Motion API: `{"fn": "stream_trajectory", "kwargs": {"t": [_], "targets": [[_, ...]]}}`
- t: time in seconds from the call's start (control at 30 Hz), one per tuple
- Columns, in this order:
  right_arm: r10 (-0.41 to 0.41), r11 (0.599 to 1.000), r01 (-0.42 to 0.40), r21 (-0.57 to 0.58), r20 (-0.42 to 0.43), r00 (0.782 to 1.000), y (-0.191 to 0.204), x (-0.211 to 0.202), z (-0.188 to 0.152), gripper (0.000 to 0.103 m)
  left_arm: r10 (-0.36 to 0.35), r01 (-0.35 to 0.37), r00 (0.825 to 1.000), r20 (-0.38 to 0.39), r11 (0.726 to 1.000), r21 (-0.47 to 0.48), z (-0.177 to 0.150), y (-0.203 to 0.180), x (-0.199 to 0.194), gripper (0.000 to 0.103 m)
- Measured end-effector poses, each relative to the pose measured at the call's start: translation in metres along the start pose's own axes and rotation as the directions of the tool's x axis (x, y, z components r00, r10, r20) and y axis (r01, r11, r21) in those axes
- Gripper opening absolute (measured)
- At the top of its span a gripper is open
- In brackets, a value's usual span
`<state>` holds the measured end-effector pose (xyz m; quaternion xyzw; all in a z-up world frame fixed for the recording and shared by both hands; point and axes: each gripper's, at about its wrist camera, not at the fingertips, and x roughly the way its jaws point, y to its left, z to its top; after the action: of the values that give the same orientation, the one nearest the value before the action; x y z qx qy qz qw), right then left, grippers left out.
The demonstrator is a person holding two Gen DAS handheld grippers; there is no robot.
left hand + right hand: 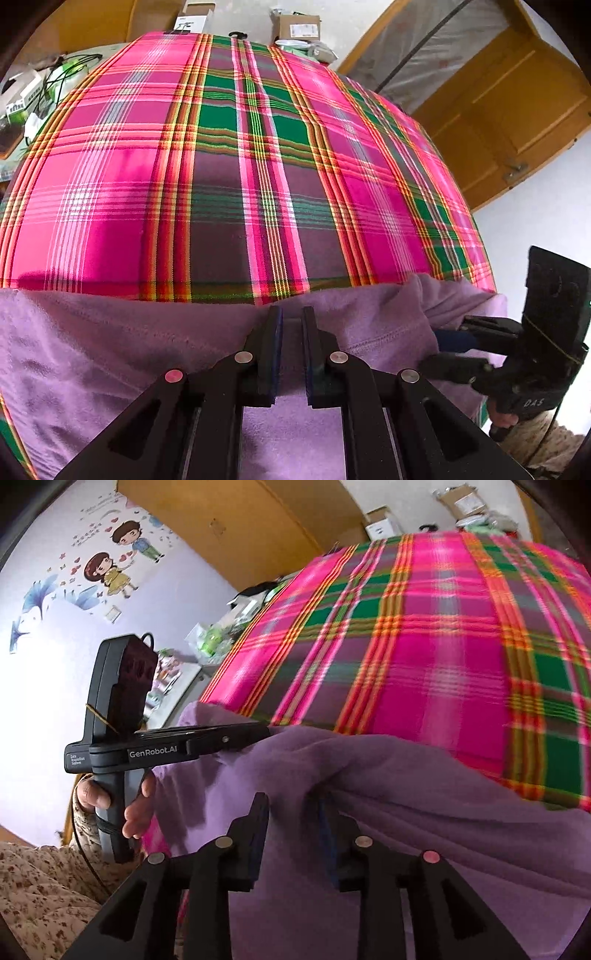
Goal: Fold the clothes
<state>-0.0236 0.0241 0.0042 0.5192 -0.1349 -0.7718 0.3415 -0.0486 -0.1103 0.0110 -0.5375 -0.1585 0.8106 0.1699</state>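
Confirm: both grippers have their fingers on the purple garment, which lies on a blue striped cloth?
Not quite. The cloth under the purple garment is pink and green plaid, as the left wrist view shows. Left gripper and right gripper do each have garment fabric between their fingers.

Left gripper: fingers nearly parallel, narrow gap, lilac fabric pinched between the pads. Right gripper: fingers set wider, fabric bunched between them. Both level, side by side. Bare hand grasps the left handle.

Domestic room: cartoon wall stickers, wooden door, plaid-covered worktop, cardboard boxes behind.
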Motion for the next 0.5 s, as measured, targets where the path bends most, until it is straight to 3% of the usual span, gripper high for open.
{"fn": "stream_trajectory", "kwargs": {"t": [0.23, 0.5], "targets": [[0.048, 0.999, -0.047, 0.008, -0.031, 0.998, 0.0, 0.014, 0.007, 0.029, -0.012, 0.012, 1.0, 0.003, 1.0, -0.003, 0.001, 0.002, 0.001, 0.01], [0.078, 0.996, -0.086, 0.032, 0.189, 0.979, -0.006, -0.004, 0.021, 0.029, -0.035, 0.035, 0.999, 0.036, 0.999, 0.006, 0.006, 0.0, -0.007, 0.01]]}}
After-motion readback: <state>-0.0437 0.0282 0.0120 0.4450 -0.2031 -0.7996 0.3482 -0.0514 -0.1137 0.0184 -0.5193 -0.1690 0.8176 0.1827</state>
